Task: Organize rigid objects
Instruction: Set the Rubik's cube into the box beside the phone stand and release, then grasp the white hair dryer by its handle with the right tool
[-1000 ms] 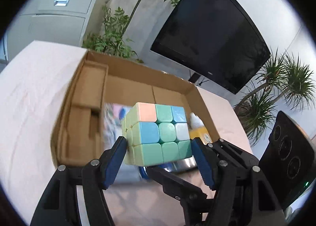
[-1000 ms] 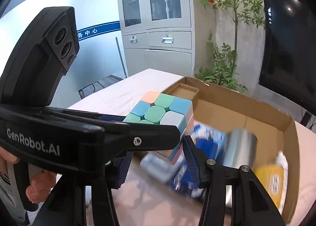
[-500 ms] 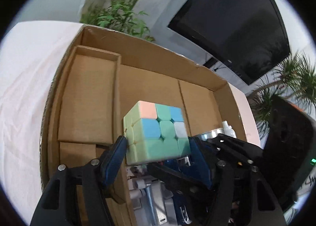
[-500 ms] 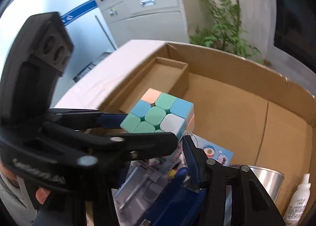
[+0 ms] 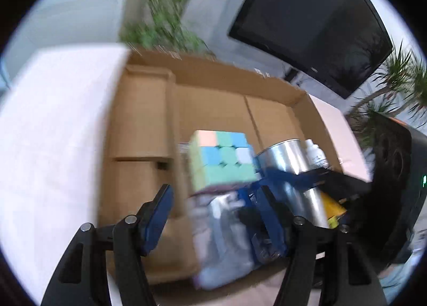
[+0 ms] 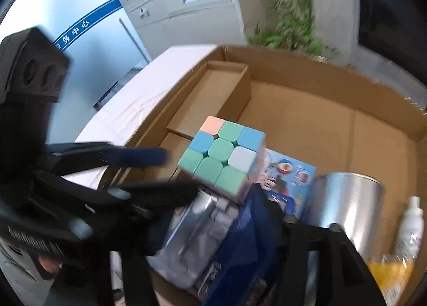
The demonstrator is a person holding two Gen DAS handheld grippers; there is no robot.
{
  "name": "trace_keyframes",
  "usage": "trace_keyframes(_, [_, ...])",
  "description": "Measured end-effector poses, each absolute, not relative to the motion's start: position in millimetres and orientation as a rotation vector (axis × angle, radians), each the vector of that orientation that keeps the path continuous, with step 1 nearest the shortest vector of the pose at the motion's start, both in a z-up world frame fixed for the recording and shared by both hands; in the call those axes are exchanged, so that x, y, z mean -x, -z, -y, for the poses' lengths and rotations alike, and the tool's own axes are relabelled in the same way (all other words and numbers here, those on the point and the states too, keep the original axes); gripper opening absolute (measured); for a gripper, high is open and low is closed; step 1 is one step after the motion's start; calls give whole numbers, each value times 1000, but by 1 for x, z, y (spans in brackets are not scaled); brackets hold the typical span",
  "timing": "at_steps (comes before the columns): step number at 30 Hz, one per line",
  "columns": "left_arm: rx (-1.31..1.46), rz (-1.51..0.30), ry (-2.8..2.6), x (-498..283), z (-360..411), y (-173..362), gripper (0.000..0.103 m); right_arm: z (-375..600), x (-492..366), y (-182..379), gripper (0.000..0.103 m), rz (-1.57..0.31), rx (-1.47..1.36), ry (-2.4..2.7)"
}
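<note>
We see a pastel cube (image 5: 222,160) inside the cardboard box (image 5: 218,84), resting on a grey pack (image 6: 197,236) near the box's front edge, with a silver can (image 6: 347,204) and white bottle (image 6: 409,228) to the cube's right. Our left gripper (image 5: 216,215) is spread wide with the cube free beyond its fingers; our right gripper (image 6: 256,199) sits just below the cube, too blurred to tell whether it grips. We judge the cube's perch uneven, so a nudge from either gripper could tip it off the pack
</note>
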State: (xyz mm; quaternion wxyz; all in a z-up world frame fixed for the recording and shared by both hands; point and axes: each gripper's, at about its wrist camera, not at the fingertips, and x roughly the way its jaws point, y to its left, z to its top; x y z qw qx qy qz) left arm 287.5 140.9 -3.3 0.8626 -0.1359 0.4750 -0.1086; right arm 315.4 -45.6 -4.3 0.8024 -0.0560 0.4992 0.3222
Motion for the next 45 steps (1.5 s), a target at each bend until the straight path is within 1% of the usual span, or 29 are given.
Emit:
trace_keyframes(1, [255, -949, 191, -266, -146, -10, 67, 54, -300, -7, 95, -1012, 134, -648])
trace_keyframes(2, [237, -908, 168, -247, -152, -20, 74, 59, -289, -14, 102, -969, 143, -613])
trace_keyframes(3, [223, -871, 147, -227, -158, -30, 81, 69, -265, -26, 103, -899, 152, -568])
trace_keyframes(6, [204, -791, 74, -164, -177, -57, 81, 81, -206, -39, 102, -835, 169, -585])
trace_keyframes(10, [186, -814, 6, -101, -190, -67, 81, 84, -130, -43, 102, -782, 174, -645])
trace_keyframes(11, [186, -830, -1, -88, -191, -63, 81, 84, -112, -44, 102, -773, 164, -662])
trace_keyframes(14, [209, -923, 17, -56, -185, -28, 81, 79, -61, -34, 102, -779, 137, -765])
trace_keyframes(17, [344, -1021, 90, -35, -175, 18, 80, 72, -23, -14, 102, -835, 145, -821])
trace_keyframes(18, [408, -1047, 124, -29, -169, 35, 79, 71, -12, -6, 101, -874, 137, -844])
trace_keyframes(19, [439, -1061, 146, -24, -164, 46, 77, 71, -2, 2, 100, -913, 126, -872])
trace_keyframes(21, [500, -1088, 194, -22, -154, 67, 60, 71, 12, 12, 99, -951, 122, -883])
trace_keyframes(23, [548, -1107, 211, -22, -147, 83, 51, 71, 20, 22, 93, -986, 126, -885])
trace_keyframes(25, [571, -1125, 218, -25, -142, 95, 46, 70, 23, 31, 86, -1017, 125, -883])
trace_keyframes(26, [585, -1136, 215, -27, -141, 99, 38, 69, 24, 34, 85, -1025, 122, -884])
trace_keyframes(27, [606, -1145, 222, -29, -139, 104, 31, 68, 23, 39, 82, -1037, 120, -877])
trace_keyframes(28, [620, -1142, 234, -29, -136, 106, 30, 68, 22, 40, 76, -1045, 119, -869])
trace_keyframes(30, [624, -1150, 250, -32, -127, 107, 30, 71, 17, 42, 70, -1060, 107, -860])
trace_keyframes(33, [653, -1154, 270, -34, -121, 108, 30, 78, 4, 43, 67, -1074, 104, -859])
trace_keyframes(35, [642, -1157, 284, -37, -116, 108, 30, 78, 1, 47, 61, -1095, 113, -848])
trace_keyframes(37, [640, -1162, 309, -38, -112, 105, 31, 73, 1, 52, 48, -1119, 125, -857])
trace_keyframes(39, [636, -1167, 328, -38, -111, 101, 29, 68, 3, 54, 43, -1116, 168, -869])
trace_keyframes(42, [612, -1180, 341, -40, -102, 98, 29, 71, 2, 56, 41, -1102, 194, -842])
trace_keyframes(43, [629, -1178, 362, -40, -101, 96, 29, 76, 1, 55, 38, -1106, 180, -840])
trace_keyframes(44, [639, -1157, 389, -40, -98, 91, 28, 80, 1, 52, 34, -1105, 174, -833])
trace_keyframes(45, [652, -1128, 427, -41, -95, 85, 29, 89, 2, 46, 21, -1090, 187, -800])
